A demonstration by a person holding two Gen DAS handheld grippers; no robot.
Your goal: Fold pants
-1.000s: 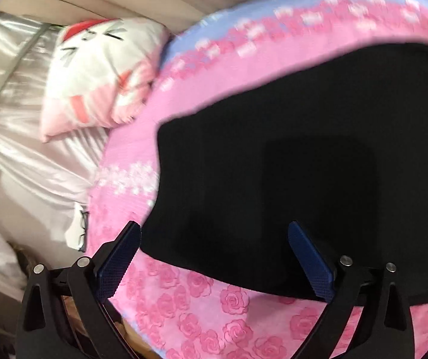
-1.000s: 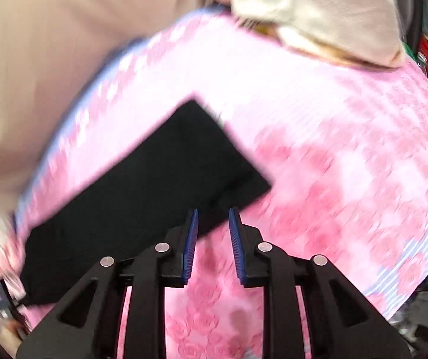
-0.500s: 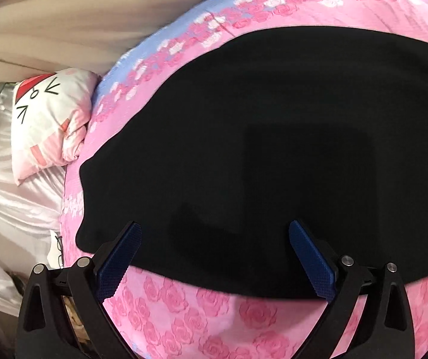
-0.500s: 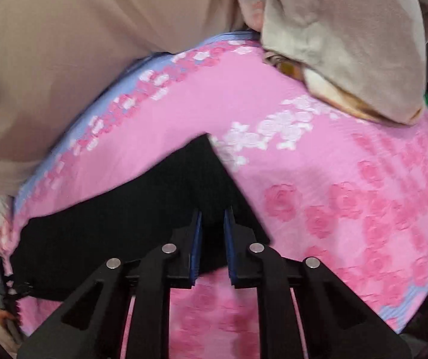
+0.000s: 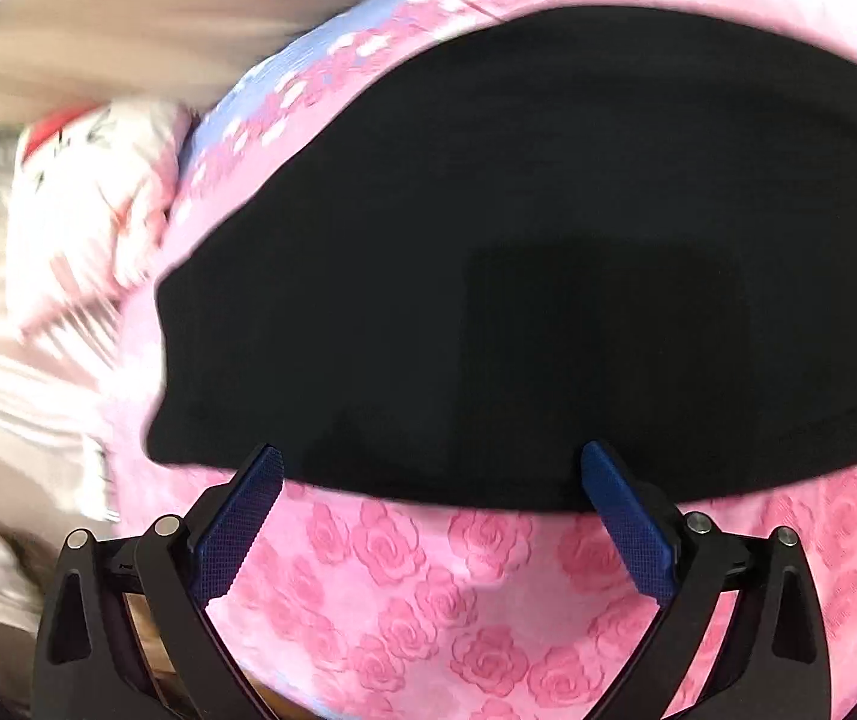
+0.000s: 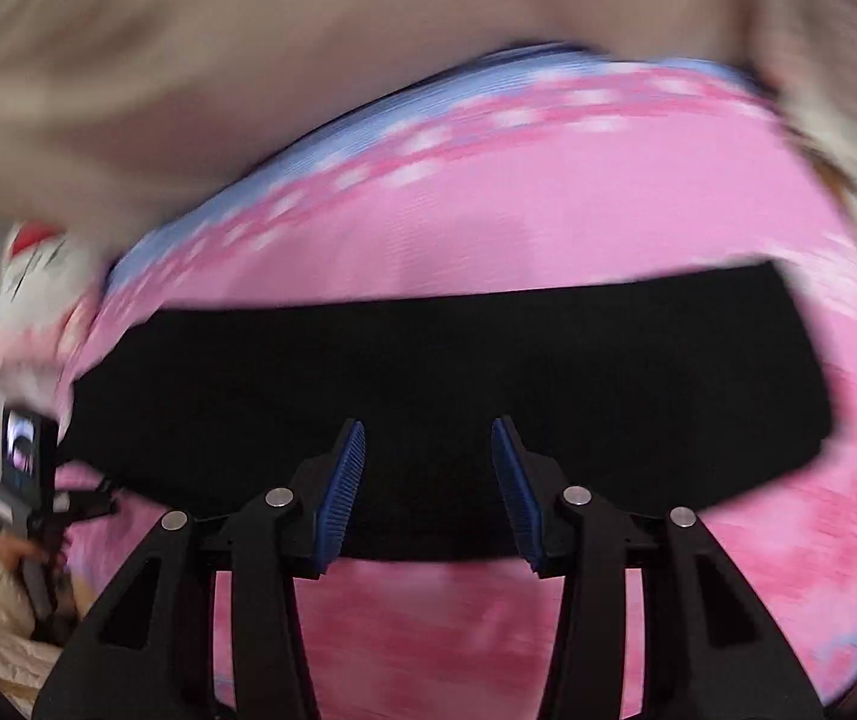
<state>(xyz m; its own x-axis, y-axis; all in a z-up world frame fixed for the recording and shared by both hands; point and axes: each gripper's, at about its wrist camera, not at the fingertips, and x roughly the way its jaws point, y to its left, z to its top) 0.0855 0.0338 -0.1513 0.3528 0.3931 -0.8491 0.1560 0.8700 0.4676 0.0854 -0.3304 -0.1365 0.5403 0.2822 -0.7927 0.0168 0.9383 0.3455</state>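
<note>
Lying flat: the black pants (image 5: pixel 548 252) are spread on the pink rose blanket (image 5: pixel 404 588), a long dark band parallel to the blanket's blue edge.
Left gripper (image 5: pixel 431 501): jaws wide, nothing between them, tips over the pants' near hem by the corner nearest the pillow (image 5: pixel 80 210); likely lined up to pinch that hem.
Right gripper (image 6: pixel 428 468): jaws opening, pads clear of the cloth, tips over the near edge of the pants around mid-length.
Why so placed: both grippers sit along the same near edge of the pants, which suits lifting it together for a fold across; this is a judgement.
Pants' state: they look already narrowed to a band, though the blur hides any layers.
Containers: none in view; the blanket bears only the pants.
</note>
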